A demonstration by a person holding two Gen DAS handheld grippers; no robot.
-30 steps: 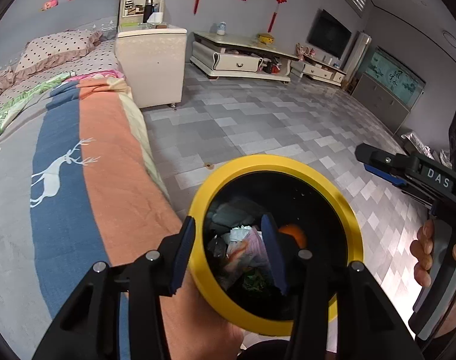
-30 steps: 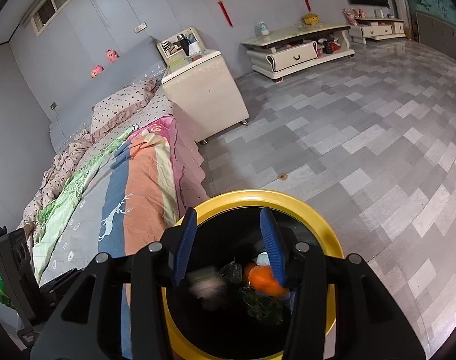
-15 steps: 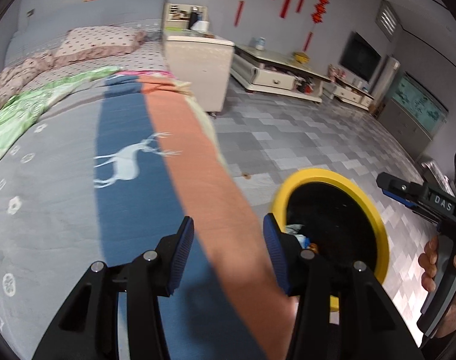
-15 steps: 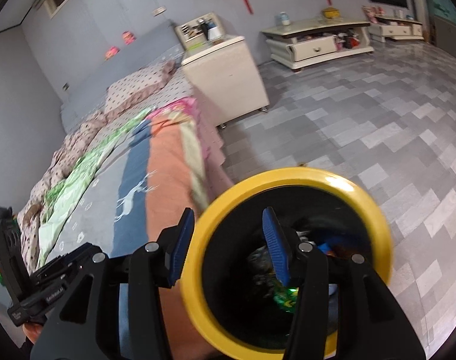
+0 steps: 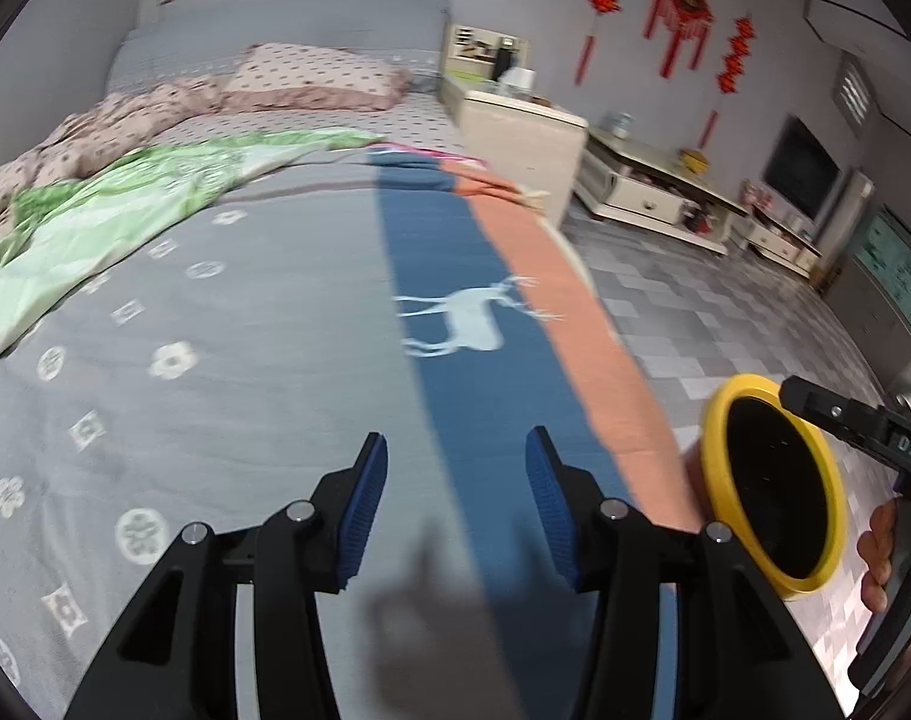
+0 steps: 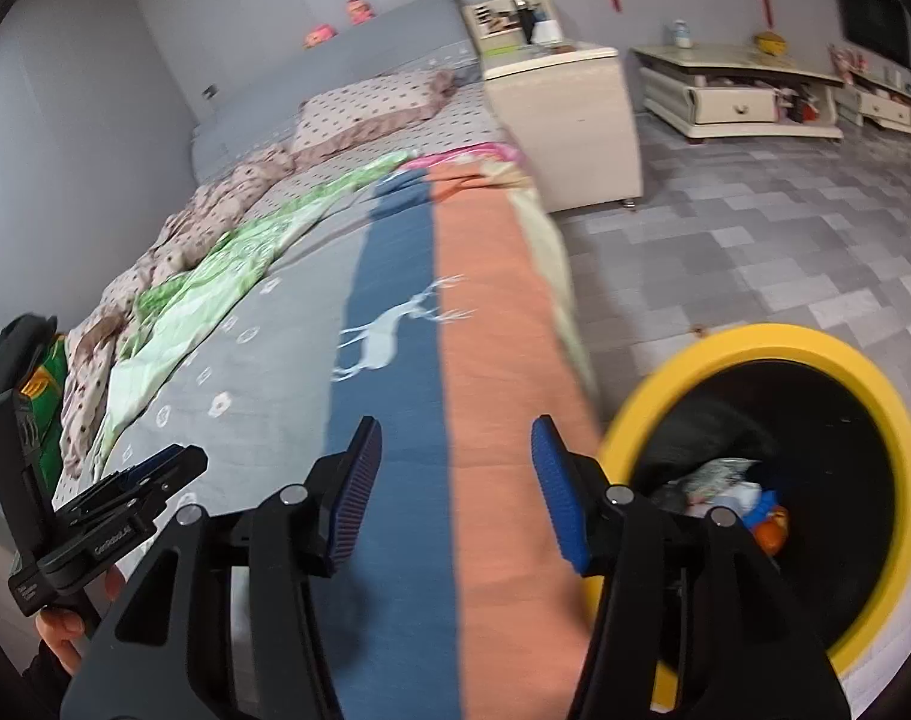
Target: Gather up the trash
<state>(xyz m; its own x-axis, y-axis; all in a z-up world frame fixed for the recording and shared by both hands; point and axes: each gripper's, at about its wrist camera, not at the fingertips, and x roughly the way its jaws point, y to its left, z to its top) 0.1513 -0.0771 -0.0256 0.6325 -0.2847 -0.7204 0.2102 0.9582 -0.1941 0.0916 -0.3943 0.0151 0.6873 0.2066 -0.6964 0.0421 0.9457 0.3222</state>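
Both tools are held over the bed [image 5: 227, 360] beside the yellow-rimmed trash bin [image 6: 875, 396]: the left tool [image 5: 455, 510] stands apart and empty, the right tool [image 6: 455, 492] has just been opening, nothing between. A search for further trash is judged next (none can be made out on the bedding); the bin's contents are blurred.

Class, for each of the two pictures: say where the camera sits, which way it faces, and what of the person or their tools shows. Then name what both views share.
Left wrist: sits on the left tool, faces down over the bed; the right tool and its hand show at right.
Right wrist: sits on the right tool, faces the bed's edge; the left tool shows at left.
Shared: the deer blanket, the yellow bin, the nightstand.
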